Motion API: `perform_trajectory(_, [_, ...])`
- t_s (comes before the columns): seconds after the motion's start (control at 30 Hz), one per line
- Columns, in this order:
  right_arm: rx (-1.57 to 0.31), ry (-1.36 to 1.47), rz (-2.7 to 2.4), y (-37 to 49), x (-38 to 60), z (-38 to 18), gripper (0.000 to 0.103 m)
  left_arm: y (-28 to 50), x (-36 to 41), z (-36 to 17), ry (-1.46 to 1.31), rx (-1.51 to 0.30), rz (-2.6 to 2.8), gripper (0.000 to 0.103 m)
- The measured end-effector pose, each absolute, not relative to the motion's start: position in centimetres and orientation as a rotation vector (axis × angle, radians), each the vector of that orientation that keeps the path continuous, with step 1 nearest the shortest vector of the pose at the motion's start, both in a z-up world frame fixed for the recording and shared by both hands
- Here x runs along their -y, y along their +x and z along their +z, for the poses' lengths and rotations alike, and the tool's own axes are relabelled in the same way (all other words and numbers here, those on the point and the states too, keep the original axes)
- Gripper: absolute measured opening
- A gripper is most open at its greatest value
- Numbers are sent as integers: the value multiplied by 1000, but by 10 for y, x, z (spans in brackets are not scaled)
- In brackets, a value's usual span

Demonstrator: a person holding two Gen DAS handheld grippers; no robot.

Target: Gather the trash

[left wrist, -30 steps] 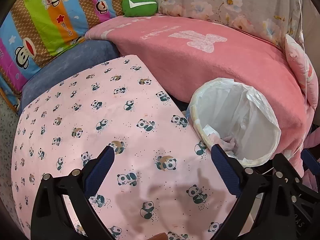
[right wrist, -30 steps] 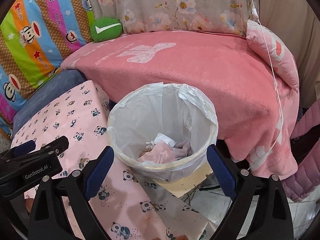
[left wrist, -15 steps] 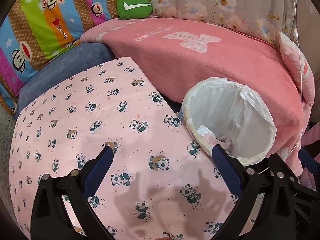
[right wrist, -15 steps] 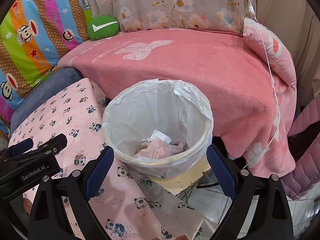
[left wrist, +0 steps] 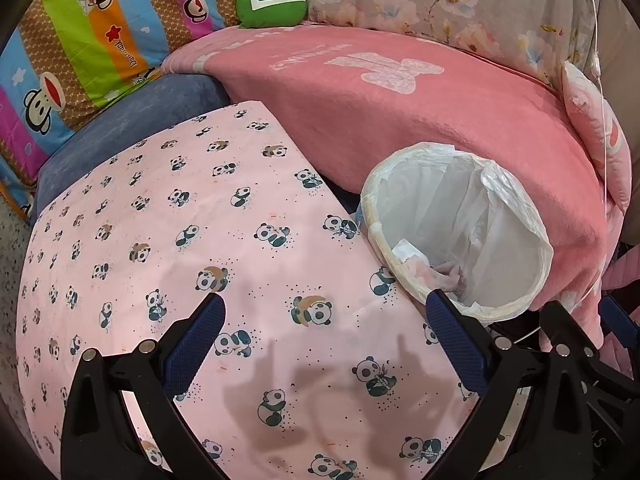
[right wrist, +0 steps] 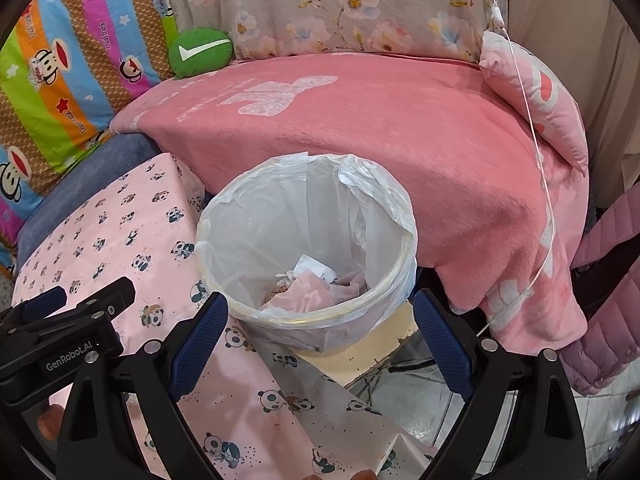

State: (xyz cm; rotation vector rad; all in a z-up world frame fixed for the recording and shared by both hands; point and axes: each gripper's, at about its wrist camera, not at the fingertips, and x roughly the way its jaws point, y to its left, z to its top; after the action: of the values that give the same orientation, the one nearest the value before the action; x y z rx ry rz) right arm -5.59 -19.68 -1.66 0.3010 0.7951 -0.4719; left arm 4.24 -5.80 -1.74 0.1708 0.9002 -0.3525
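A round bin [right wrist: 308, 236] lined with a white plastic bag stands beside the panda-print table [left wrist: 200, 240]. Crumpled pink and white trash [right wrist: 312, 288] lies at its bottom. My right gripper [right wrist: 320, 320] is open, its blue pads on either side of the bin's near rim, holding nothing. My left gripper [left wrist: 324, 320] is open and empty above the pink panda cloth, with the bin [left wrist: 460, 232] to its right. The left gripper's black body [right wrist: 64, 336] shows at the left of the right wrist view.
A sofa under a pink blanket [right wrist: 380, 140] runs behind the bin. A green cushion [left wrist: 272, 4] and a striped monkey-print cover [left wrist: 80, 40] lie at the back left. A pink pillow [right wrist: 536, 96] and a thin white cord [right wrist: 536, 160] hang at right. Tiled floor [right wrist: 420, 400] shows below the bin.
Both grippers have drawn back slightly from the bin, which sits a little farther and lower in view. Both stay open and empty.
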Motion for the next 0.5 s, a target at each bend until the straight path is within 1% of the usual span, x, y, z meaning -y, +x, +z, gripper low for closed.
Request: perform_trajectory(0.5, [-810,307,-493,-61,203,-20,92,35,66,-19,209,-883,-376,96])
